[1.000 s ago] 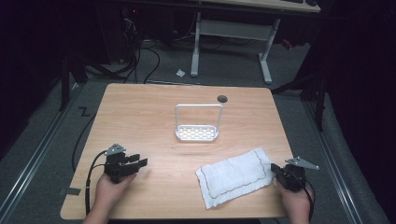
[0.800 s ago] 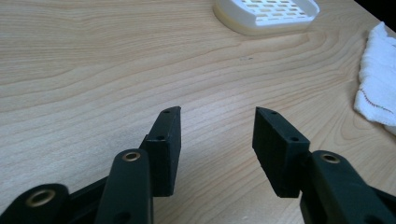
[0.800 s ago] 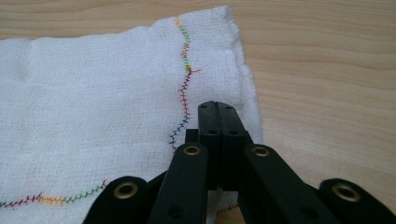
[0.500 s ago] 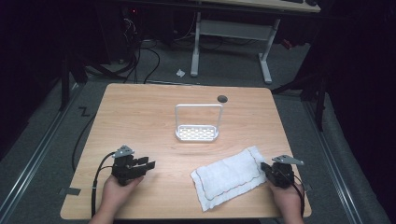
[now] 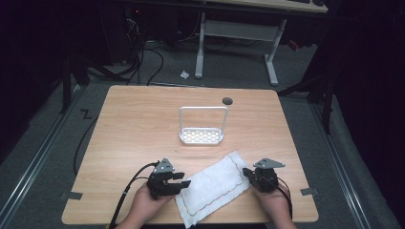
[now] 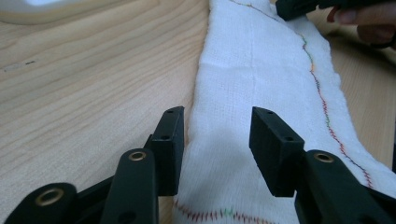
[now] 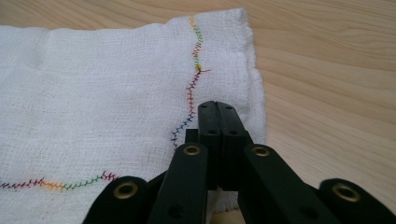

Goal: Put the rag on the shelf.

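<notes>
Now cloth (image 5: 212, 188) flat, long axis diagonal: near-left to far-right.

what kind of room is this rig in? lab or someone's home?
Likely a lab or workshop, not a home: a bare wooden table on grey carpet, loose cables running across the floor behind it, and a metal-legged workbench at the back. The surroundings are dark.

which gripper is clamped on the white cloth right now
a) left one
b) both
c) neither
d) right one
d: in its own view the right gripper has its jaws shut on the edge of the white cloth, while the left gripper stands open with the cloth's other end between its jaws.
</notes>
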